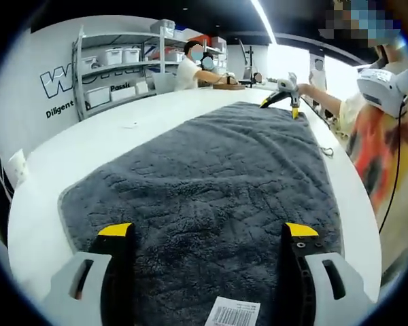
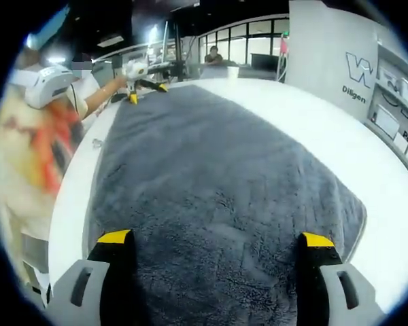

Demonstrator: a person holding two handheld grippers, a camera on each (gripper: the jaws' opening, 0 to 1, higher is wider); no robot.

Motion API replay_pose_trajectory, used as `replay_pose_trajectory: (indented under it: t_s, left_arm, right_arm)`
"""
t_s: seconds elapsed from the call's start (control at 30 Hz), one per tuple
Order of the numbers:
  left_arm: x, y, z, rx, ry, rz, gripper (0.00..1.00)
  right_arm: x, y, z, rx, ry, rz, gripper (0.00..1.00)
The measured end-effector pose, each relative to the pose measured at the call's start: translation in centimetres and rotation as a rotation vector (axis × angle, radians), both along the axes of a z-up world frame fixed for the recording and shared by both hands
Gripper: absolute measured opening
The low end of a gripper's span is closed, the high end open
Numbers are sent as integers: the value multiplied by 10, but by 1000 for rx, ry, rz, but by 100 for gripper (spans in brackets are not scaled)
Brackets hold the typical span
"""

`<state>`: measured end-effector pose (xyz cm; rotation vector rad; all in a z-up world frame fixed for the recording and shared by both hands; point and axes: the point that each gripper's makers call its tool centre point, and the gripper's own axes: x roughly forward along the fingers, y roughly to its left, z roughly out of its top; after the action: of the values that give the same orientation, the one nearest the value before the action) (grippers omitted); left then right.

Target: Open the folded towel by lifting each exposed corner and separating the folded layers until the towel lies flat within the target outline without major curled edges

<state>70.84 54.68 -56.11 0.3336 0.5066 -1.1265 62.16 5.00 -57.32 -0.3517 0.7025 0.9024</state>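
Surroundings, left gripper view: shelving [image 1: 115, 64] with white bins was seen at the upper left against a wall with lettering; a seated person [image 1: 190, 64] was seen beyond the far end of the table [image 1: 68, 156]; a person in a patterned shirt [image 1: 381, 142] stood along the right edge.
Surroundings, right gripper view: the same patterned-shirt person [image 2: 41, 142] was seen at the left, windows and a further figure at the far end, the lettered wall at the right.
Obstructions: nothing was seen lying on the towel apart from the grippers; a barcode label [image 1: 232, 314] was seen at its near edge.
Left gripper [image 1: 209, 234]: jaws were held wide apart over the towel's near end, with nothing between them.
Right gripper [image 2: 216, 239]: jaws were likewise spread wide above the opposite end, gripping nothing; it was also seen across the towel in the left gripper view.
Towel [image 1: 211, 183]: dark grey pile, spread flat on the white table.
Long axis: it ran from one gripper to the other, down the table's length.
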Motion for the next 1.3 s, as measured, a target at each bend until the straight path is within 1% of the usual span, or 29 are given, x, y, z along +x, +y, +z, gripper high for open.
replay_pose_trajectory:
  t_s: [0.17, 0.33, 0.63, 0.73, 0.83, 0.87, 0.9, 0.93, 0.97, 1.03, 1.07, 1.1, 1.13, 1.17, 1.23, 1.3]
  left_arm:
    - [0, 5, 0, 3, 0, -1, 87]
    - [0, 5, 0, 2, -2, -1, 87]
    - [0, 5, 0, -2, -5, 3, 88]
    - [0, 5, 0, 1, -2, 2, 88]
    - [-1, 4, 2, 2, 4, 0, 89]
    - [-3, 4, 5, -1, 2, -2, 90]
    - [-3, 3, 9, -15, -4, 1, 91]
    - [-2, 2, 16, -37, -16, 6, 91]
    - [-1, -1, 27, -81, -33, 19, 91]
    - [0, -1, 37, -117, -28, 51, 92]
    - [0, 1, 42, -120, -27, 79, 92]
    - [1, 2, 47, -124, -26, 106, 92]
    - [1, 3, 52, -126, -57, 122, 92]
    - [-1, 4, 55, -133, -62, 144, 92]
    - [-5, 7, 60, -147, -53, 195, 92]
    - [-11, 10, 60, -141, -57, 230, 92]
  right_arm:
    - [-1, -5, 0, -3, 2, -10, 99]
    - [-3, -8, 0, -1, 0, -11, 99]
    - [-3, -5, 1, 5, 1, -9, 99]
    - [1, -5, 6, 59, -5, -36, 99]
    - [3, -9, 15, 78, -33, -59, 99]
    - [3, -10, 16, 81, -35, -62, 99]
    - [3, -11, 22, 93, -42, -74, 99]
    - [2, -12, 25, 98, -44, -83, 99]
    - [1, -13, 28, 100, -44, -96, 99]
    - [-2, -15, 32, 105, -50, -118, 99]
    - [-4, -14, 38, 132, -63, -142, 99]
    - [-7, -13, 40, 141, -64, -153, 99]
    - [-12, -12, 42, 140, -70, -166, 99]
    - [-16, -12, 44, 134, -79, -178, 99]
    - [-21, -17, 44, 109, -85, -216, 99]
    - [-26, -19, 47, 97, -111, -249, 99]
